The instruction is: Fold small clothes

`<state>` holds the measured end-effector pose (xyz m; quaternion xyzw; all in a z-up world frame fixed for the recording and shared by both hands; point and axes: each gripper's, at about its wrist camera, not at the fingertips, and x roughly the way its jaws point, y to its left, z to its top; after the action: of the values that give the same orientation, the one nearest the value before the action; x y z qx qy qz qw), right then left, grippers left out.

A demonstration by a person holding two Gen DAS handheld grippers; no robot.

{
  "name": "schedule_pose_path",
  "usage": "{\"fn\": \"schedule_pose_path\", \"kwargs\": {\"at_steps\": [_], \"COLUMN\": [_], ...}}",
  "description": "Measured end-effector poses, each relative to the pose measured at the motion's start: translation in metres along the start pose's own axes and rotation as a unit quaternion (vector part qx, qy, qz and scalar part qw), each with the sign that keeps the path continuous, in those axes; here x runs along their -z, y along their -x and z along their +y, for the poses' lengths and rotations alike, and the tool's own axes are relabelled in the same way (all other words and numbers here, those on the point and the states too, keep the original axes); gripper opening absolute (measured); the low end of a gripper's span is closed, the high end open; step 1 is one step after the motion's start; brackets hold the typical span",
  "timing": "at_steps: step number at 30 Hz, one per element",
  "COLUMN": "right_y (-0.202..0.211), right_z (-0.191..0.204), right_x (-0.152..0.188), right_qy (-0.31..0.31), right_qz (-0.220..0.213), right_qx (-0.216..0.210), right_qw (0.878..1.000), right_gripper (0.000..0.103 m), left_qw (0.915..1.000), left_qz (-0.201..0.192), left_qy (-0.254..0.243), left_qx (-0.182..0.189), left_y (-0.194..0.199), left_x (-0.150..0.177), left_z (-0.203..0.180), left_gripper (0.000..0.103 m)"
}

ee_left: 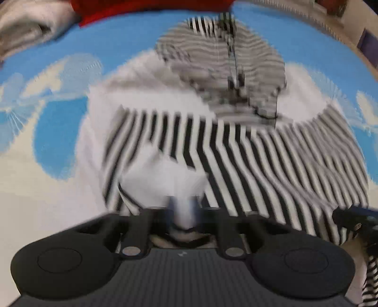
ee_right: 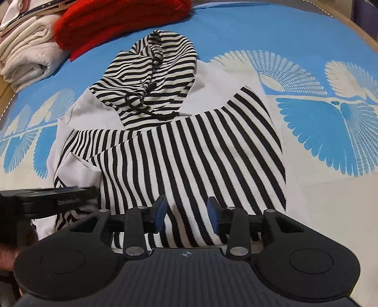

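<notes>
Both grippers point steeply down at the near hem of the striped hoodie [ee_right: 179, 151], which lies flat mid-cloth on the blue patterned bedspread [ee_right: 307, 42], hood [ee_right: 160, 70] toward the far edge, drawstring [ee_right: 151, 113] across its base.

Left gripper [ee_left: 184, 212]: view blurred, jaws nearly together, pinching a white fold of the hoodie's near-left corner.

Right gripper [ee_right: 186, 215]: blue pads [ee_right: 161, 212] apart, straddling the hem w/o pressing; nothing gripped.

No containers. At the far-left corner sit a red knit [ee_right: 113, 21] and folded cream towels [ee_right: 28, 56], stacked side by side, touching.
</notes>
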<state>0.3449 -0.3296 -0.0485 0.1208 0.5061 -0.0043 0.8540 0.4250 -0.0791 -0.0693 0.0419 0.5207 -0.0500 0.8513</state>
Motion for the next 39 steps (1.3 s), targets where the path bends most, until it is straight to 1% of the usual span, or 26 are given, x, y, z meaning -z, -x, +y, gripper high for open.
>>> {"fn": "schedule_pose_path", "kwargs": {"at_steps": [2,4,5,6,7,8,9,10,11,12,13,14,15,18,20,22,25,26,27,29,30,32,33,36,37,39], "right_y": [0.0,0.0,0.0,0.0,0.0,0.0,0.0,0.0,-0.001,-0.002,-0.003,-0.005,-0.005,-0.003,-0.001,-0.001,-0.004,-0.005,-0.006,-0.006,-0.006,-0.007,-0.007,-0.007,-0.007,-0.007], "right_z": [-0.002,-0.006,-0.009,-0.012,-0.015,-0.018,-0.021,-0.024,-0.027,-0.031,-0.035,-0.039,-0.042,-0.046,-0.048,-0.051,-0.055,-0.054,-0.053,-0.05,-0.049,-0.047,-0.046,-0.045,-0.044,-0.043], "right_x": [-0.002,-0.003,-0.003,-0.002,-0.002,-0.002,-0.001,0.0,0.0,0.001,0.002,0.004,0.005,0.004,0.003,0.002,0.002,0.002,0.002,0.001,0.001,-0.001,-0.002,-0.005,-0.006,-0.005], "right_qy": [-0.011,-0.027,-0.039,-0.051,-0.06,-0.069,-0.076,-0.083,-0.09,-0.098,-0.108,-0.119,-0.128,-0.138,-0.142,-0.147,-0.158,-0.16,-0.159,-0.153,-0.151,-0.145,-0.143,-0.14,-0.139,-0.135], "right_qz": [0.001,0.001,0.001,0.0,-0.001,-0.003,-0.005,-0.004,-0.002,0.002,0.005,0.008,0.009,-0.001,-0.011,-0.016,-0.008,-0.005,-0.003,-0.002,-0.002,-0.003,-0.004,-0.01,-0.013,-0.018], "right_qx": [-0.001,0.002,0.007,0.014,0.02,0.026,0.033,0.04,0.048,0.055,0.06,0.064,0.066,0.067,0.065,0.069,0.063,0.059,0.054,0.048,0.046,0.045,0.048,0.056,0.058,0.068], "right_qw": [1.0,1.0,0.999,0.999,0.998,0.997,0.997,0.996,0.995,0.994,0.992,0.991,0.989,0.988,0.988,0.987,0.985,0.985,0.986,0.987,0.987,0.988,0.989,0.989,0.989,0.988], "right_gripper": [0.041,0.041,0.041,0.041,0.041,0.041,0.041,0.041,0.041,0.041,0.041,0.041,0.041,0.041,0.041,0.042,0.042,0.042,0.042,0.042,0.042,0.043,0.043,0.043,0.043,0.043], "left_qw": [0.9978,0.9879,0.9805,0.975,0.9714,0.9716,0.9734,0.9753,0.975,0.9713,0.9682,0.9673,0.9697,0.9772,0.9769,0.97,0.9501,0.945,0.9435,0.9451,0.946,0.9479,0.9483,0.9457,0.9472,0.9495], "left_qz": [-0.062,-0.139,-0.174,-0.197,-0.208,-0.2,-0.176,-0.133,-0.088,-0.044,-0.026,-0.021,-0.024,-0.025,-0.007,0.018,0.058,0.061,0.063,0.065,0.06,0.042,0.025,-0.02,-0.036,-0.034], "left_qy": [0.023,0.052,0.066,0.078,0.099,0.117,0.144,0.177,0.203,0.229,0.245,0.25,0.242,0.208,0.207,0.233,0.294,0.305,0.308,0.305,0.306,0.308,0.312,0.323,0.319,0.309], "left_qx": [0.008,0.046,0.063,0.067,0.058,0.046,0.027,0.002,-0.024,-0.045,-0.046,-0.039,-0.029,0.037,0.054,0.067,0.086,0.099,0.106,0.097,0.089,0.07,0.052,0.024,0.007,-0.039], "left_y": [0.038,0.084,0.105,0.119,0.126,0.126,0.121,0.11,0.098,0.084,0.077,0.073,0.071,0.06,0.045,0.021,-0.01,-0.015,-0.02,-0.025,-0.023,-0.013,-0.001,0.048,0.066,0.083], "left_x": [-0.01,-0.016,-0.014,-0.01,-0.005,-0.002,0.002,0.006,0.01,0.015,0.018,0.018,0.016,0.005,0.005,0.008,0.017,0.019,0.021,0.019,0.019,0.016,0.014,0.013,0.015,0.026], "left_z": [0.011,0.025,0.033,0.039,0.049,0.058,0.069,0.081,0.09,0.1,0.106,0.109,0.108,0.097,0.093,0.096,0.113,0.116,0.115,0.111,0.109,0.108,0.106,0.099,0.093,0.086], "left_gripper": [0.009,0.009,0.009,0.01,0.01,0.011,0.015,0.02,0.029,0.031,0.031,0.031,0.031,0.044,0.047,0.047,0.047,0.047,0.046,0.041,0.02,0.001,0.001,0.001,0.001,0.005]}}
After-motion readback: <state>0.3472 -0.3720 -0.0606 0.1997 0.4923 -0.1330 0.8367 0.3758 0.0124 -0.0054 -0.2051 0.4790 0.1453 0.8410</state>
